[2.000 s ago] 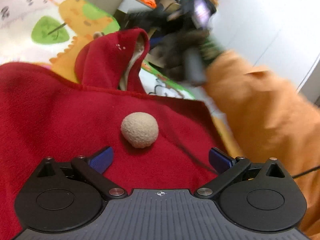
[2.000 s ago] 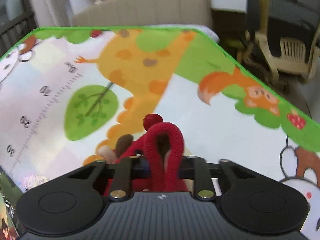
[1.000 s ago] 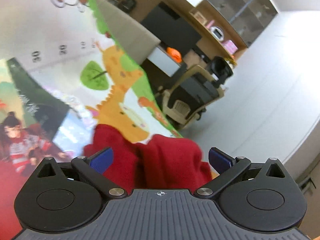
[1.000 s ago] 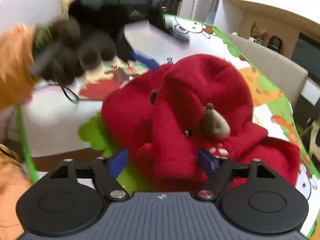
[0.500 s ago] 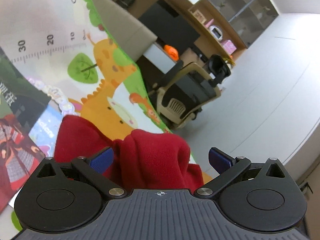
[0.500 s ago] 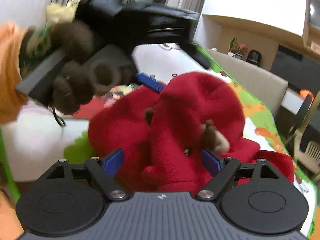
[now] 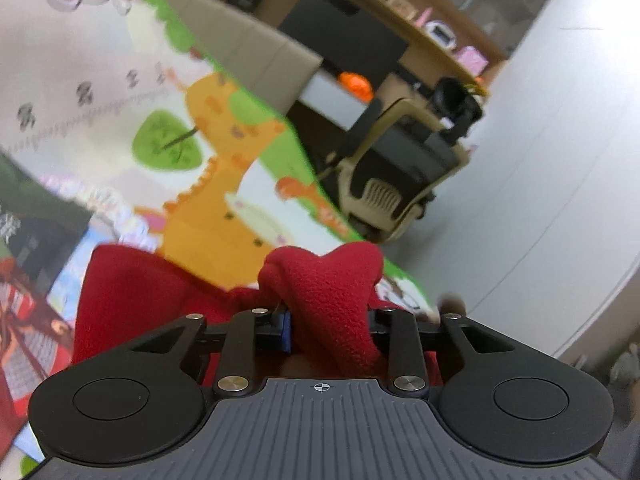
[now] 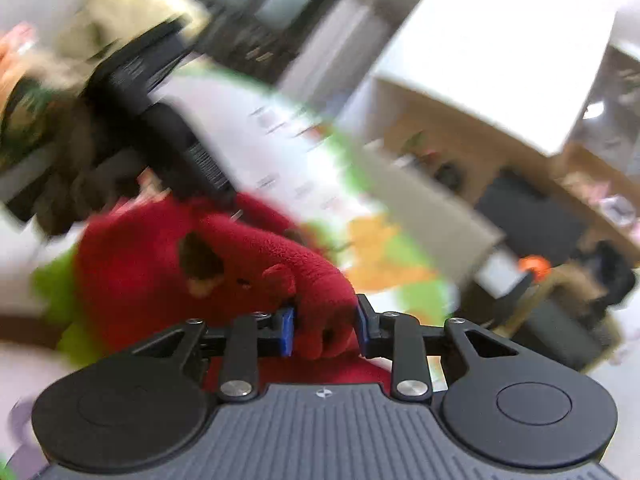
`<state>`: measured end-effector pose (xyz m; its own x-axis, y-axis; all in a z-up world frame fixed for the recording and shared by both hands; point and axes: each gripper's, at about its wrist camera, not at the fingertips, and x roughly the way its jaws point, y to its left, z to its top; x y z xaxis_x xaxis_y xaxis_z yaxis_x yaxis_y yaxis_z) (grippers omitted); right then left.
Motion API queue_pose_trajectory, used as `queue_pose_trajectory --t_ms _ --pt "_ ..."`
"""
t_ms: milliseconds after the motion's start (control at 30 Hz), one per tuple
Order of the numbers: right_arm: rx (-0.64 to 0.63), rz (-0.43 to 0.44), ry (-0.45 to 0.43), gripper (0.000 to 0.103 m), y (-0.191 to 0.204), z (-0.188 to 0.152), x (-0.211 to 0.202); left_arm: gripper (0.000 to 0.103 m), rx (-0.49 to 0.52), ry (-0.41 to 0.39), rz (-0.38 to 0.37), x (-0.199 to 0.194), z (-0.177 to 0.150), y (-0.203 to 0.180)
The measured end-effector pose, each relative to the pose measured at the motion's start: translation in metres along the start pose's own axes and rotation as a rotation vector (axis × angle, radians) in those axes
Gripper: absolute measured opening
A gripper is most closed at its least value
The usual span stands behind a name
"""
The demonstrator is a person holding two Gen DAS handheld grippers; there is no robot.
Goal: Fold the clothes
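Garment: a red fleece garment (image 7: 328,292) lies bunched on the cartoon-printed play mat (image 7: 224,184), partly lifted off it at two pinched points.
Left gripper (image 7: 329,326): fingers drawn in tight on a raised fold of red fleece, which stands up as a peak between them; the rest of the cloth trails down and to the left onto the mat.
Right gripper (image 8: 323,326): fingers closed most of the way on a thick wad of the same red fleece garment (image 8: 208,256), the blue pads (image 8: 286,330) pressing its sides.
Key relation: both pinches sit at the near edge of the cloth, with the bulk of it lying ahead of the fingers and, from the right-hand view, off to the left; neither hand looks clearly nearer, so the coming fold probably turns on carrying both held points forward together over the heap.
Left view alone: the mat's far green border, an office chair (image 7: 404,168) beyond it, and a printed sheet at the left edge.
Right view alone: heavy motion blur, the left-hand tool and a gloved hand (image 8: 80,168) over the far side of the cloth, and brown trim on the fleece.
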<state>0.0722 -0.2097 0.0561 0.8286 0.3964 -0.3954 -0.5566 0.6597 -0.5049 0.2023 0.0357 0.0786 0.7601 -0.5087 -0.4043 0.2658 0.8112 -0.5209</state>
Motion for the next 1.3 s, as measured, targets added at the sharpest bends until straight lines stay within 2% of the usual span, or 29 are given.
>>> queue_pose_trajectory --t_ms 67,133,167,200,300,367,467,533,567,600,667,767,833,900,967,1100,1200,1300 --pt "-0.004 0.089 0.078 0.031 0.021 -0.021 0.014 0.031 0.02 0.027 0.029 -0.005 -0.011 0.001" --pt "0.002 0.105 0.098 0.038 0.034 -0.035 0.018 0.033 0.018 0.076 0.086 -0.006 -0.027 0.013" --pt "0.01 0.1 0.093 0.041 0.036 -0.037 0.016 0.04 0.015 0.101 0.115 -0.006 -0.035 0.02" --pt "0.027 0.101 0.092 0.042 0.035 -0.039 0.015 0.043 0.004 0.116 0.119 -0.009 -0.041 0.026" --pt "0.077 0.11 0.093 0.042 0.028 -0.04 0.016 0.049 0.037 0.1 0.068 -0.03 -0.038 0.025" --pt "0.068 0.113 0.094 0.045 0.024 -0.042 0.018 0.052 0.114 0.023 0.034 -0.05 -0.027 0.008" --pt "0.068 0.125 0.098 0.05 0.023 -0.039 0.017 0.062 0.197 -0.102 -0.079 -0.07 -0.008 -0.022" --pt "0.096 0.139 0.12 0.064 0.024 -0.035 0.014 0.073 0.193 -0.093 -0.163 -0.056 0.0 -0.035" --pt "0.12 0.15 0.131 0.076 0.021 -0.035 0.011 0.078 0.185 -0.081 -0.203 -0.047 0.003 -0.041" --pt "0.144 0.161 0.133 0.079 0.016 -0.036 0.008 0.079 0.178 -0.069 -0.243 -0.038 0.007 -0.047" --pt "0.191 0.175 0.118 0.08 0.001 -0.036 -0.003 0.079 0.162 0.009 -0.19 -0.004 0.005 -0.044" --pt "0.337 0.214 0.027 0.086 -0.034 -0.027 -0.019 0.078 0.086 0.136 -0.06 0.041 -0.007 -0.015" --pt "0.475 0.268 -0.066 0.087 -0.059 -0.019 -0.022 0.078 0.083 0.145 -0.023 0.047 -0.014 -0.002" --pt "0.584 0.316 -0.126 0.088 -0.073 -0.013 -0.014 0.079 0.085 0.146 -0.018 0.046 -0.014 0.003" --pt "0.601 0.311 -0.105 0.088 -0.071 -0.01 0.007 0.079 0.09 0.151 -0.017 0.045 -0.013 0.002" --pt "0.409 0.187 0.149 0.089 -0.024 -0.025 0.067 0.079 0.121 0.153 -0.004 0.047 -0.013 -0.004" --pt "0.395 0.172 0.124 0.092 -0.015 -0.035 0.066 0.08 0.12 0.154 0.003 0.046 -0.014 -0.005" --pt "0.404 0.207 0.138 0.092 -0.029 -0.031 0.062 0.082 0.098 0.153 0.021 0.034 -0.017 -0.006"
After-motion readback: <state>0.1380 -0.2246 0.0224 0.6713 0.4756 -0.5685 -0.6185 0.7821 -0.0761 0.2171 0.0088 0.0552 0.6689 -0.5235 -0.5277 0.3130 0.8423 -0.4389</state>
